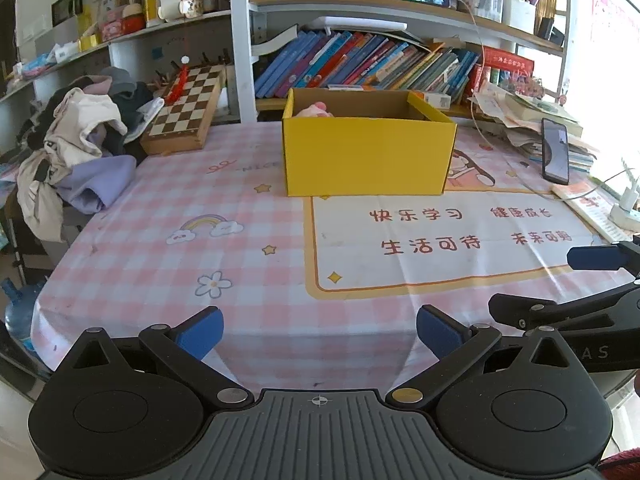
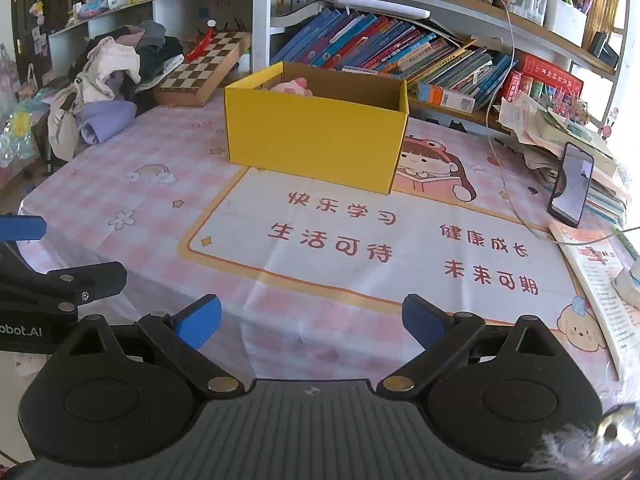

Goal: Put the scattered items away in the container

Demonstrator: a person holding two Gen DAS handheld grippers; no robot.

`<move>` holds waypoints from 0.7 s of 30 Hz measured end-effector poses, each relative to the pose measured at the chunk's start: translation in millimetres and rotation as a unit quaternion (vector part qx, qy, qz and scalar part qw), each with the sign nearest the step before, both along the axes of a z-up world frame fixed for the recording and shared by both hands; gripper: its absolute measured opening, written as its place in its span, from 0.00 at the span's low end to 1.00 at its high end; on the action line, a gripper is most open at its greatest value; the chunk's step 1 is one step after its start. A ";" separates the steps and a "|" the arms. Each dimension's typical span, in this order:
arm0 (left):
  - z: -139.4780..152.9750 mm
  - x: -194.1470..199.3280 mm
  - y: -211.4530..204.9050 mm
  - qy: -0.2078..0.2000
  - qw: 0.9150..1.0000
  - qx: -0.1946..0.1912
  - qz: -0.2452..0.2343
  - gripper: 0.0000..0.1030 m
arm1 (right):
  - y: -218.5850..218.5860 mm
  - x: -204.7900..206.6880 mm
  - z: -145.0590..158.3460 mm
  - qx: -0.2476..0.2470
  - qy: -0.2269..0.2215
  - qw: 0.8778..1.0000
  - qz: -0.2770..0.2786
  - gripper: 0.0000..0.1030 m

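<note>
Straight ahead of both tools, well apart from their tips, stands the yellow corrugated-cardboard box (image 1: 368, 156), open-topped with a brown inner lining; a soft pink plush-looking item (image 1: 316, 110) lies inside against its far-left corner, only its top showing above the rim. The left gripper (image 1: 319, 330) and the right gripper (image 2: 312, 322) both hover low over the near edge of the table, each with its blue-padded black fingers spread wide and nothing between them. The right tool's fingers reach into the left wrist view at its right edge, so the two sit just beside each other.

No loose item lies on the glossy pink-checked plastic tablecloth (image 1: 160, 208) between the tools and the box, so the tidying looks close to done, or whatever remains sits out of view.

Risks, as I judge them: the two tools are close enough to knock together on any inward swing. The box is light card on a slick cloth, so a nudge against its wall would likely slide it rather than stop the tool. To the right of the right tool, a black smartphone (image 2: 570, 188) leans upright against a loose stack of papers and books (image 2: 560, 132), with a thin cable trailing beside it; a wide reach there could topple the phone or snag the cable. To the left, a slumped heap of soft clothing (image 1: 80, 152) overhangs the table edge and could drag if caught.
</note>
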State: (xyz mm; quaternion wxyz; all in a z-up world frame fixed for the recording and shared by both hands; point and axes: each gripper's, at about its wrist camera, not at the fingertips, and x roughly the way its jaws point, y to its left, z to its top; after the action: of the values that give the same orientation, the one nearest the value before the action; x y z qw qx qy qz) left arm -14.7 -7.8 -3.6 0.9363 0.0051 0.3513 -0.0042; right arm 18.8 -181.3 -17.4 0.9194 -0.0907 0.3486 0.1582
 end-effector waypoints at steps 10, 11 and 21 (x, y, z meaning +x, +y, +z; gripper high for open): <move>1.7 0.6 -2.7 -0.003 1.000 0.003 -0.005 1.00 | -0.9 -0.1 2.9 0.003 -0.008 1.000 -0.003 0.95; 1.4 0.6 -3.1 -0.002 1.000 0.004 -0.005 1.00 | -1.4 -0.3 2.9 0.004 -0.009 1.000 -0.004 0.95; 3.9 -0.9 -6.0 -0.006 1.000 0.006 -0.008 1.00 | -4.1 -0.2 3.7 0.007 -0.010 1.000 -0.005 0.95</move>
State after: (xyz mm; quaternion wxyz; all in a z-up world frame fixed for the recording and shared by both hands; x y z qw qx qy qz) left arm -15.6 -13.8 0.2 0.9383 0.0138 0.3455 -0.0090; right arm 18.5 -185.3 -13.7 0.9241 -0.0846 0.3388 0.1551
